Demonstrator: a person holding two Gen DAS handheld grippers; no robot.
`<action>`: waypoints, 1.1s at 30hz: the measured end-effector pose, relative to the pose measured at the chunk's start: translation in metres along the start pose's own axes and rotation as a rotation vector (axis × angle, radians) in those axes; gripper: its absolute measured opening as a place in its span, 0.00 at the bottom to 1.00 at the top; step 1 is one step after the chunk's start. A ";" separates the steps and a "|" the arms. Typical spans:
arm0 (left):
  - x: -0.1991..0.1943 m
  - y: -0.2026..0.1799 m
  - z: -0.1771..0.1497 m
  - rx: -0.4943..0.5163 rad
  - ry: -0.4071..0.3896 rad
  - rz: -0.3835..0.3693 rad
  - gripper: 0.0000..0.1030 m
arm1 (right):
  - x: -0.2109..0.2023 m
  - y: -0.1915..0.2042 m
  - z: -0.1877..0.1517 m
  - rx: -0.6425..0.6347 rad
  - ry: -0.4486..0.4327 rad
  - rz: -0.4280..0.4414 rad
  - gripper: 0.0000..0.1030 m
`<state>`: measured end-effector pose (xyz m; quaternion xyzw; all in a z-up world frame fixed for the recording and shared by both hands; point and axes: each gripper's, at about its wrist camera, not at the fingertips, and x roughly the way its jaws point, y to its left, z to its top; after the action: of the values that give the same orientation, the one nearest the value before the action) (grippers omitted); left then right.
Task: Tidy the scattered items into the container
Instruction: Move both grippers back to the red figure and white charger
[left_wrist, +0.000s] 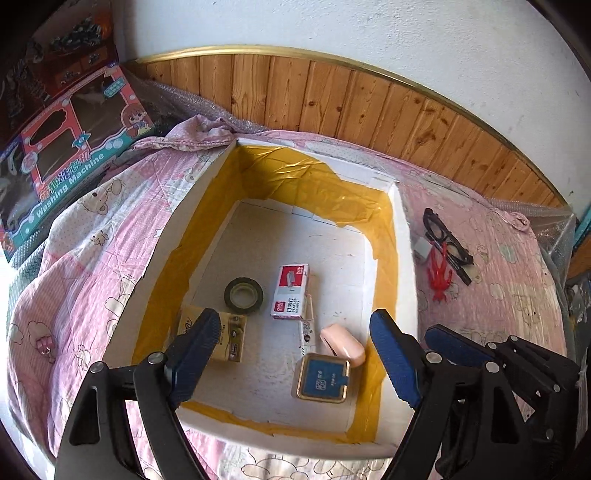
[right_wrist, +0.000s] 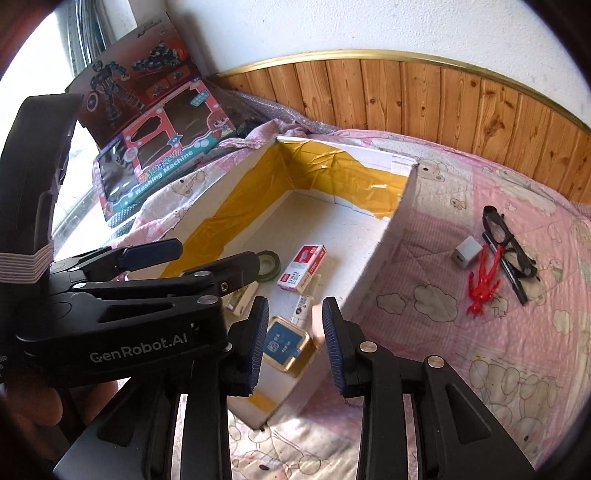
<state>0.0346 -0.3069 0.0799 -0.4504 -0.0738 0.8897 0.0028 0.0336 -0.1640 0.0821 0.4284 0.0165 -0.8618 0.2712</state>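
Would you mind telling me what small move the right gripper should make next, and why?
Probably swing the right gripper rightward toward the charger. Its jaws stand open and empty over the box, while the charger, red figure and glasses lie outside on the quilt, on its side.

The left tongs (left_wrist: 291, 354) hung spread wide over the near end of the white box (left_wrist: 404, 236) with its yellow-taped inner walls, gripping nothing. Down on the box floor lay a roll of dark tape (left_wrist: 243, 295), a staples carton (left_wrist: 290, 291), a pink case (left_wrist: 341, 345), a small blue-and-gold tin (left_wrist: 323, 376) and a tan packet (left_wrist: 232, 338). To the right of the box, on the pink quilt (left_wrist: 92, 240), sat black glasses (left_wrist: 445, 236), a red figure (left_wrist: 439, 275) and a small grey cube (left_wrist: 421, 249). The right tongs (left_wrist: 458, 347) showed just beside the box's right wall
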 end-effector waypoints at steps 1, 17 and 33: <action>-0.006 -0.007 -0.005 0.019 -0.013 0.004 0.81 | -0.007 -0.004 -0.008 0.008 -0.005 -0.006 0.32; -0.021 -0.125 -0.073 0.204 0.006 -0.113 0.80 | -0.034 -0.107 -0.118 0.226 0.084 -0.113 0.31; 0.062 -0.176 -0.040 0.232 0.093 -0.119 0.80 | -0.008 -0.173 -0.112 0.336 0.113 -0.175 0.32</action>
<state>0.0186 -0.1230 0.0308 -0.4828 0.0030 0.8687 0.1109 0.0358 0.0160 -0.0181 0.5122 -0.0752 -0.8473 0.1184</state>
